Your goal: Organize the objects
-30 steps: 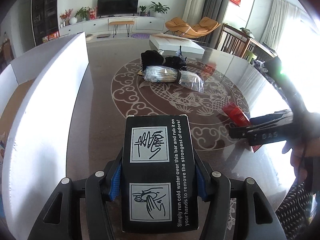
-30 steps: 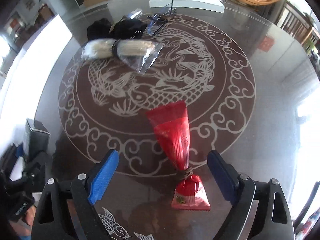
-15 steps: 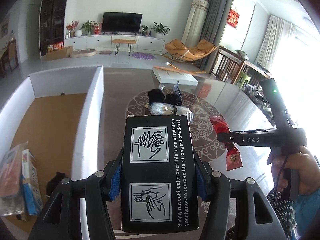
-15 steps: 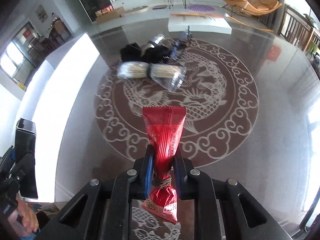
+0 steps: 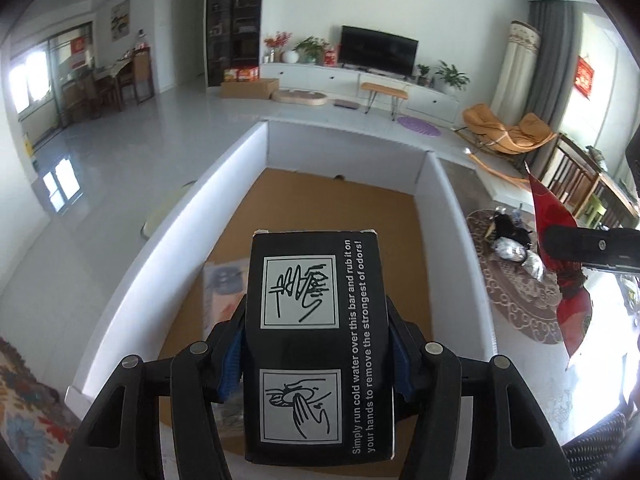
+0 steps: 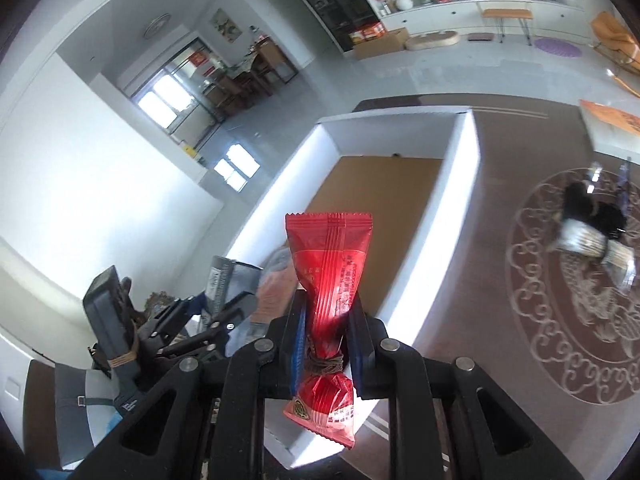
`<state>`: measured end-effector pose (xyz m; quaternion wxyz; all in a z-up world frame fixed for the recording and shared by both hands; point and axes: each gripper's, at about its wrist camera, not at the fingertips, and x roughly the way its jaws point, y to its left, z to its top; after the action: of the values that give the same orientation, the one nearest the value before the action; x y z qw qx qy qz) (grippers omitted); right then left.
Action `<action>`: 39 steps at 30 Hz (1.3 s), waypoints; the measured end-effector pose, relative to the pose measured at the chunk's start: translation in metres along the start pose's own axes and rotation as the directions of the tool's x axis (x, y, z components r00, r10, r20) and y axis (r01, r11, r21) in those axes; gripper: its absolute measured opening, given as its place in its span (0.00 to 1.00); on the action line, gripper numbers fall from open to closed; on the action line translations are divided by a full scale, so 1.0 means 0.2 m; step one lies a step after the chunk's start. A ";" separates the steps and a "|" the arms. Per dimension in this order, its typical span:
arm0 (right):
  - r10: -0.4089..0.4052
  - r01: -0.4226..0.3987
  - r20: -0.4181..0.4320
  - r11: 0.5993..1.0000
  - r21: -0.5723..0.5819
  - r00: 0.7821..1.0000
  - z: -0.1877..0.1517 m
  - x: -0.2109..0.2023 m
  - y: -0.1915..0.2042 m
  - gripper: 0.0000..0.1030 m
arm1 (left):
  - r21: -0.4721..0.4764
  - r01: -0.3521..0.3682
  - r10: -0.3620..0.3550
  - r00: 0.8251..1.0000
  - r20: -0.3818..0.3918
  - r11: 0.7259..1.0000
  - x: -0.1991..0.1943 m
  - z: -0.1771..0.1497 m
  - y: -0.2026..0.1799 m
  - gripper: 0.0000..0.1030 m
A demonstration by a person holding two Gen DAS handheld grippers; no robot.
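Note:
My left gripper point(image 5: 316, 340) is shut on a black carton point(image 5: 316, 344) printed with hand-washing pictures, held above the open white box point(image 5: 452, 216) with a brown cardboard floor. My right gripper point(image 6: 326, 316) is shut on a red snack packet point(image 6: 328, 280) tied with string, held over the near right wall of the same box point(image 6: 448, 216). The red packet also shows at the right edge of the left wrist view point(image 5: 560, 264). The left gripper and its carton show at the lower left of the right wrist view point(image 6: 224, 280).
Flat packets point(image 5: 224, 284) lie on the box floor under the carton. On the round patterned table point(image 6: 560, 320) to the right lie black items point(image 6: 592, 208) and a clear bag of pale sticks point(image 6: 592, 244). A white flat box point(image 6: 612, 128) sits at the table's far side.
Both grippers have swung left from the table to above the white box. The right gripper closed on the red packet and lifted it off the table.

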<state>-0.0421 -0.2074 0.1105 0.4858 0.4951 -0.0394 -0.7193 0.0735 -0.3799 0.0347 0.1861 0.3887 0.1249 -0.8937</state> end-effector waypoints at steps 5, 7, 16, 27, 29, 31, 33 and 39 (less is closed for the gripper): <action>-0.016 0.017 -0.059 1.000 0.025 0.998 -0.07 0.22 0.01 0.53 | -0.033 -0.060 0.060 0.998 0.002 0.998 0.04 -0.03 0.05 0.89; -0.089 0.089 -0.013 0.996 0.004 0.996 -0.11 0.17 -0.05 0.60 | -0.033 -0.046 0.047 0.998 0.031 0.998 0.02 -0.04 0.02 0.92; -0.617 0.618 0.171 0.784 0.054 0.768 -0.40 -0.26 -0.62 0.86 | 0.110 0.188 -0.194 0.980 0.043 0.976 -0.01 -0.06 -0.56 0.92; -0.811 0.756 0.029 0.557 0.343 0.584 -0.86 -0.59 -1.34 0.86 | 0.319 0.404 -0.379 0.915 -0.141 0.857 0.18 -0.38 -1.44 0.98; -0.815 0.749 0.025 0.543 0.379 0.579 -0.89 -0.62 -1.35 0.86 | 0.332 0.374 -0.340 0.927 -0.156 0.866 0.29 -0.42 -1.51 0.98; -0.816 0.748 0.018 0.538 0.389 0.578 -0.91 -0.63 -1.39 0.86 | 0.358 0.323 -0.282 0.946 -0.161 0.876 0.38 -0.46 -1.56 0.98; -0.818 0.745 0.032 0.539 0.392 0.575 -0.91 -0.63 -1.40 0.88 | 0.374 0.289 -0.244 0.956 -0.164 0.881 0.45 -0.46 -1.60 0.98; -0.826 0.747 0.014 0.516 0.420 0.563 -0.89 -0.62 -1.43 1.00 | 0.386 0.238 -0.181 0.967 -0.179 0.891 0.63 -0.44 -1.64 0.98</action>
<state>-0.0921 0.1106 -0.0502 -0.0042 0.4600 0.0050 -0.8879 -0.0895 -0.0818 -0.0908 -0.0049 0.4639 -0.0088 -0.8858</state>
